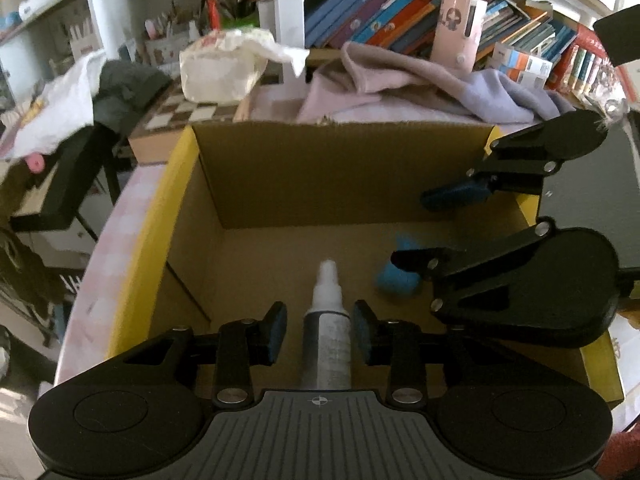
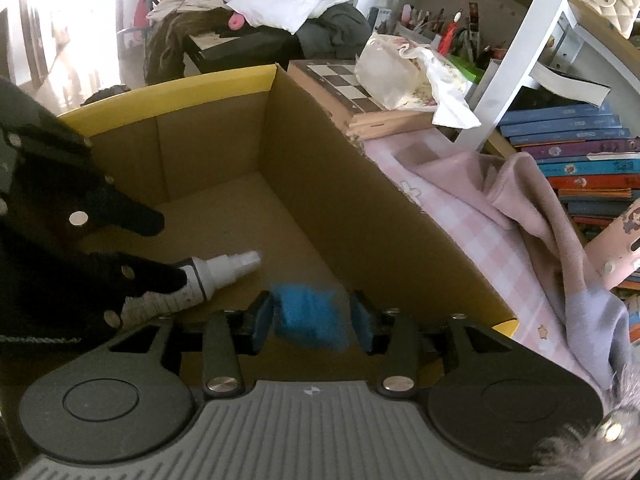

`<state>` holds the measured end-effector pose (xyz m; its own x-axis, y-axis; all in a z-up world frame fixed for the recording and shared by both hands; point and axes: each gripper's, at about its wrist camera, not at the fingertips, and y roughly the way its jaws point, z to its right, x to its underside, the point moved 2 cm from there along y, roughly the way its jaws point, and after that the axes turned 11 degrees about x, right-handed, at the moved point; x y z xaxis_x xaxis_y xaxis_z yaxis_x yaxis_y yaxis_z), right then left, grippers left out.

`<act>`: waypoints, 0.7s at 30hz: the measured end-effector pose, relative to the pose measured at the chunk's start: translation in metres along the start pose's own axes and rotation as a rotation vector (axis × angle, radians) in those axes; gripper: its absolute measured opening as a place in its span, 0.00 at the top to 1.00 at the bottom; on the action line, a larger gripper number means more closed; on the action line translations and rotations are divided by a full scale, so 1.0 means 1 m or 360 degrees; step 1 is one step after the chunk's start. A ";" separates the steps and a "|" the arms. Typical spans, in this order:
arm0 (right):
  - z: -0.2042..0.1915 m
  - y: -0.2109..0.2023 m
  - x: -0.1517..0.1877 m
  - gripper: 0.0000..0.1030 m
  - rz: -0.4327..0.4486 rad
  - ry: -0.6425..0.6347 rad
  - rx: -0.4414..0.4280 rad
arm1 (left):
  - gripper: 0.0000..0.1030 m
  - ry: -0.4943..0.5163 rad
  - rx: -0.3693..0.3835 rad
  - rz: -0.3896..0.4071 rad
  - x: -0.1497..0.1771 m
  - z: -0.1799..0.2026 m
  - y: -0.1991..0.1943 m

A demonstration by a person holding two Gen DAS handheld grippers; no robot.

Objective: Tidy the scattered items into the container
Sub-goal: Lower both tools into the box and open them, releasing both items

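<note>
A cardboard box (image 1: 320, 168) with yellow flaps stands open on the pink checked table; it also shows in the right wrist view (image 2: 360, 208). My left gripper (image 1: 320, 328) is open over the box, with a white spray bottle (image 1: 326, 320) lying between its fingers, apart from both pads. The bottle also shows in the right wrist view (image 2: 216, 272). My right gripper (image 2: 314, 320) is open, with a blurred fuzzy blue item (image 2: 310, 318) between its fingers, loose of the pads. In the left wrist view the right gripper (image 1: 420, 228) reaches in from the right above the blue item (image 1: 396, 274).
A pink and lilac cloth (image 1: 420, 84) lies behind the box, with a row of books (image 1: 400, 12) beyond. A chessboard (image 1: 188, 112) with a white bag (image 1: 224, 68) on it sits at the back left. Clothes (image 2: 280, 8) are piled on a chair further off.
</note>
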<state>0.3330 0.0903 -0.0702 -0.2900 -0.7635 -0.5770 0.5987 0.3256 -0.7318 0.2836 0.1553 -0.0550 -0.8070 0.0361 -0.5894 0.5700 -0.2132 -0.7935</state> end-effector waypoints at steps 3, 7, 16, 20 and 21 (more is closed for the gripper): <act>-0.001 -0.002 0.000 0.54 0.0001 0.0010 0.0008 | 0.54 0.0024 -0.0022 0.0019 0.001 0.002 -0.006; -0.004 -0.010 0.000 0.52 0.0020 0.0022 0.0027 | 0.46 0.0018 -0.0064 0.0047 0.005 0.002 -0.015; 0.001 -0.045 0.000 0.37 0.0119 0.0170 0.0099 | 0.20 0.0014 -0.0132 0.0184 0.009 0.009 -0.052; 0.000 -0.069 0.001 0.36 0.0181 0.0219 0.0143 | 0.18 0.0027 -0.0131 0.0245 0.014 0.016 -0.070; -0.001 -0.075 0.002 0.36 0.0193 0.0230 0.0150 | 0.17 0.0034 -0.0131 0.0260 0.015 0.018 -0.074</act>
<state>0.2872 0.0651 -0.0170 -0.3115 -0.6317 -0.7099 0.7011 0.3515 -0.6205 0.2260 0.1543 -0.0022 -0.6996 0.0282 -0.7140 0.7048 -0.1372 -0.6960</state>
